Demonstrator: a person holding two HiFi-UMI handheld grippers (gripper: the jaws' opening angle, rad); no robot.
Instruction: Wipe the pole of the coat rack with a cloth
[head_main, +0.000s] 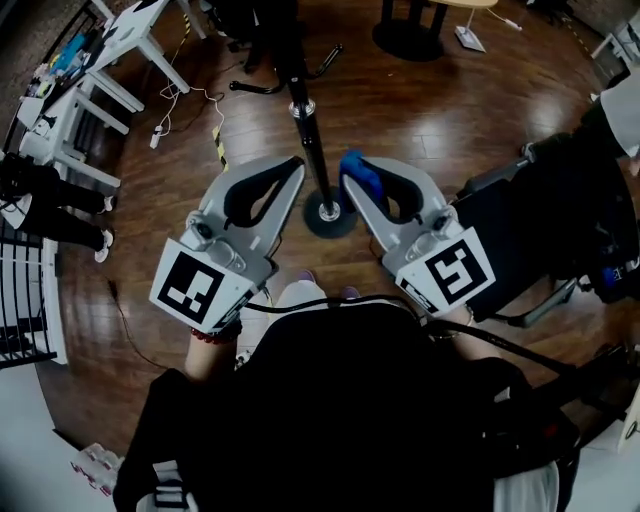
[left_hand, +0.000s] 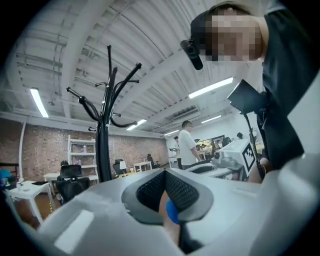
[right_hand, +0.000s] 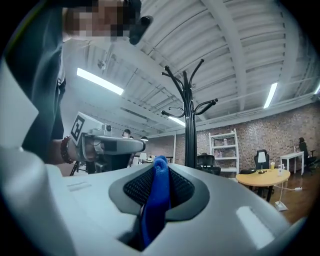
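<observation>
The black coat rack pole rises from its round base on the wood floor, straight in front of me. My left gripper sits just left of the pole, shut, with nothing between its pads. My right gripper is just right of the pole, shut on a blue cloth. In the right gripper view the cloth stands folded between the jaws and pokes above them. The pole and its hooks rise beyond. The left gripper view shows the pole to the left of the jaws. Neither gripper touches it.
A black office chair stands close on the right. White tables and shelving line the far left, and a white cable lies on the floor. A round black table base is behind the rack. A person stands further off.
</observation>
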